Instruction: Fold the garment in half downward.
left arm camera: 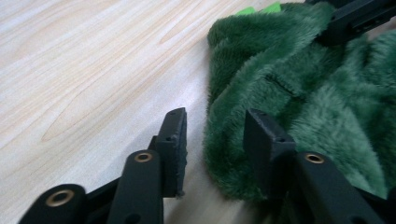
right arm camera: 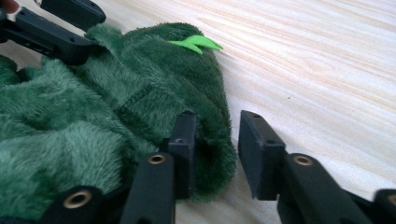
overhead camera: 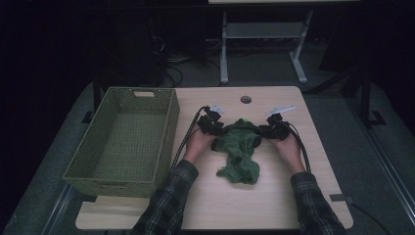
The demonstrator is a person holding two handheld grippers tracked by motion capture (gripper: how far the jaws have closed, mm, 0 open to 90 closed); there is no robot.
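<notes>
Green plush: the green garment (overhead camera: 238, 151) lies crumpled on the light wooden bench (overhead camera: 274, 205), about in the middle, to the right of the woven basket (overhead camera: 125, 142).
Material: soft, fluffy pile, no stiffness; I judge it light and floppy, so it will sag and stretch when I lift it.
Left tool (left arm camera: 212, 135): I see it at the garment's far left corner; its jaws stand apart with the folded edge between them, one jaw on bare wood, the other sunk in the pile. The pads do not yet press the cloth.
Right tool (right arm camera: 215, 140): it is at the far right corner, jaws also apart, the rolled edge between them, not squeezed yet.
Tag: a small bright green tag (right arm camera: 196, 43) sticks out at the far edge, between my two tools.
Where to hold: I think the thick hem at each corner is best, because the pile is a little slippery and a thin bite can slide off.
Risk: catching only one layer, so the garment opens unevenly.
</notes>
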